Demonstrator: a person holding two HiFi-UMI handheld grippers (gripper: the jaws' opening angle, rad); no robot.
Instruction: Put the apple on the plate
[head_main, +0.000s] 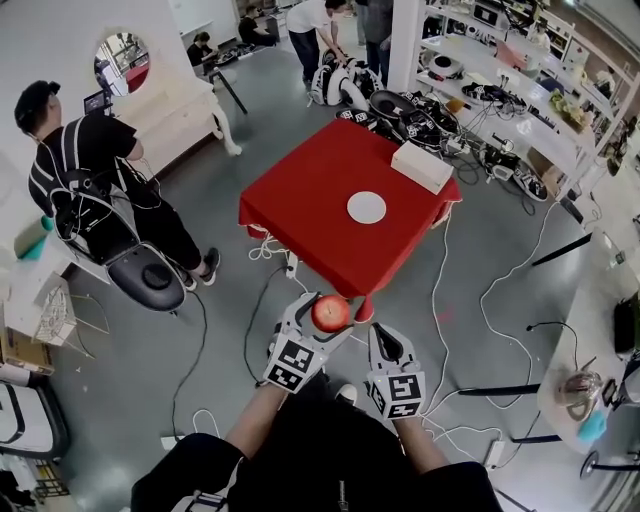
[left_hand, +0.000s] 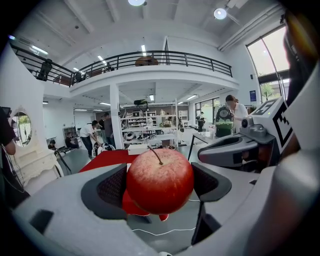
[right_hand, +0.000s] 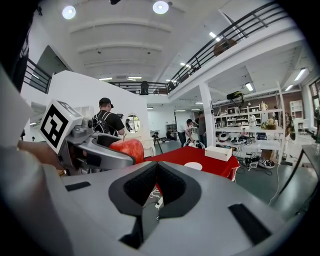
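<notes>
Your left gripper (head_main: 322, 322) is clamped on the apple (left_hand: 160, 181), with the pads on its widest sides and the stem up. The apple looks firm, smooth and round, so a loose pinch may let it roll out; grip evenly without bruising it. Your right gripper (right_hand: 156, 182) has its jaws together on nothing. Both are held out low, short of the red table (head_main: 300, 215), with the plate (head_main: 366, 207) well ahead.

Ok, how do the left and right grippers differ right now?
The left gripper is shut on the apple; the right gripper has its jaws together on nothing. The left gripper reaches nearer the red table than the right gripper. Both hang above the floor, short of the plate.
</notes>
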